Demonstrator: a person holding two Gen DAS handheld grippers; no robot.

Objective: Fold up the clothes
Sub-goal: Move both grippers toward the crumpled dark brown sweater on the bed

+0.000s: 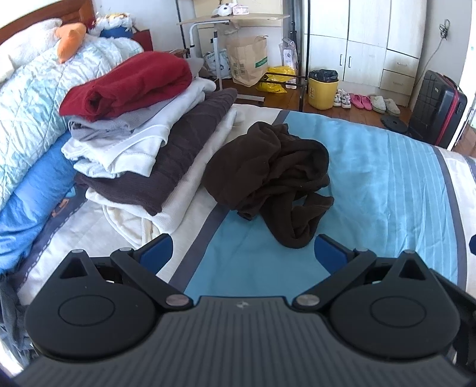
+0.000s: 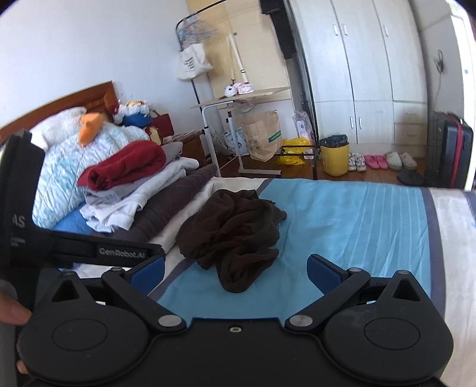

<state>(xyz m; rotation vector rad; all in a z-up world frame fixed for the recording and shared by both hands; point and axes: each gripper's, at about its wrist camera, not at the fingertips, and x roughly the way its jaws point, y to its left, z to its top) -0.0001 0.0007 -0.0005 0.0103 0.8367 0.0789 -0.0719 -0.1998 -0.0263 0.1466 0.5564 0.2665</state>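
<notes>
A crumpled dark brown garment [image 1: 273, 178] lies on the blue striped bedspread [image 1: 386, 184]; it also shows in the right wrist view [image 2: 235, 235]. My left gripper [image 1: 242, 254] is open and empty, just short of the garment's near edge. My right gripper [image 2: 235, 272] is open and empty, its jaws on either side of the garment's near tip. The left gripper's body [image 2: 26, 226] shows at the left of the right wrist view.
A stack of folded clothes [image 1: 142, 125], red on top, sits left of the garment, against a quilt and pillows [image 1: 35, 98]. Beyond the bed's far edge are a side table [image 1: 232, 20], paper bag, yellow bin [image 1: 322, 89], shoes, suitcase [image 1: 437, 110] and wardrobe.
</notes>
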